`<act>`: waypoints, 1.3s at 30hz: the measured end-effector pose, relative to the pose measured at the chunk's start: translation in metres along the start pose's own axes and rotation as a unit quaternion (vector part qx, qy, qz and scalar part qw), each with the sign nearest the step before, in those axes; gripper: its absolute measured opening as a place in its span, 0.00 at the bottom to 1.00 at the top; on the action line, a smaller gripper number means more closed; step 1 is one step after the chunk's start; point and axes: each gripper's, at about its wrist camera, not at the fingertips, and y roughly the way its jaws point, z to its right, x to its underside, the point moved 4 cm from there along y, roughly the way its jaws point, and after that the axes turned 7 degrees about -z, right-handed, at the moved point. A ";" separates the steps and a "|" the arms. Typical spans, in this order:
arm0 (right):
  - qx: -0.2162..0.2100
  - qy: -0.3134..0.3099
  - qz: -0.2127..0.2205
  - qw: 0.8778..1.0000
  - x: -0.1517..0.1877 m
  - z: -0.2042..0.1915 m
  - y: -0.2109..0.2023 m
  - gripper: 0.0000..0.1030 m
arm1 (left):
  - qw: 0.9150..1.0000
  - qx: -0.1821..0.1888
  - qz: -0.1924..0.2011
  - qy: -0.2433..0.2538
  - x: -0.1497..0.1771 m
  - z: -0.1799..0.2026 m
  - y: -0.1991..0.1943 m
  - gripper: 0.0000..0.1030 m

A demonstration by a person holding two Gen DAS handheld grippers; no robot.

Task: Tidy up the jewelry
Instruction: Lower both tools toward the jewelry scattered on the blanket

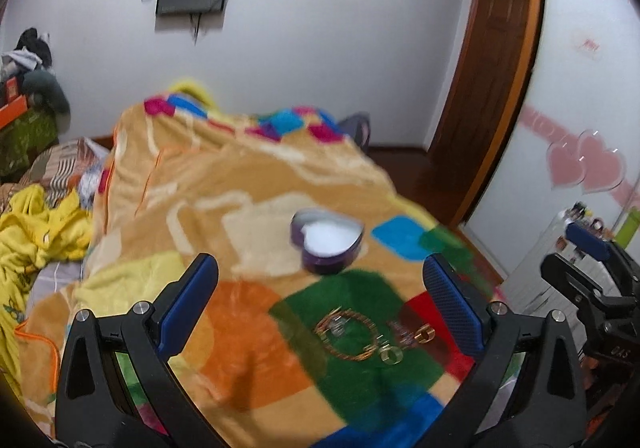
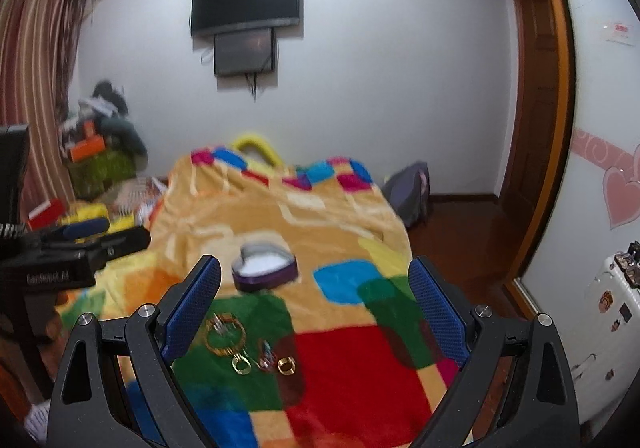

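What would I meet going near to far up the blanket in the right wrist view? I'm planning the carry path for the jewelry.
Gold ring and small hoop nearest, roughly level → gold bangle → open heart-shaped box → far edge of the blanket.

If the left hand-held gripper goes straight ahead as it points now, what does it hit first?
Probably the heart-shaped box, open on the blanket ahead of the open left hand-held gripper. The jewelry lies nearer but lower; depth is unclear.
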 end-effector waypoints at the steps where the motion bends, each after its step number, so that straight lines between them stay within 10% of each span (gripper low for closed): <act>1: 0.000 -0.006 -0.012 1.000 0.004 0.000 0.006 0.91 | 1.000 -0.005 -0.013 -0.004 0.003 -0.003 0.008 1.00; 13: -0.025 -0.015 -0.133 0.991 0.057 0.015 0.061 0.90 | 0.989 -0.038 -0.136 0.034 0.039 -0.020 0.074 1.00; 24: -0.067 -0.024 -0.176 0.982 0.079 0.011 0.085 0.65 | 0.981 -0.028 -0.180 0.061 0.051 -0.008 0.099 0.97; 39: -0.093 -0.055 -0.185 0.977 0.082 -0.002 0.101 0.39 | 0.968 0.039 -0.237 0.068 0.061 0.016 0.117 0.41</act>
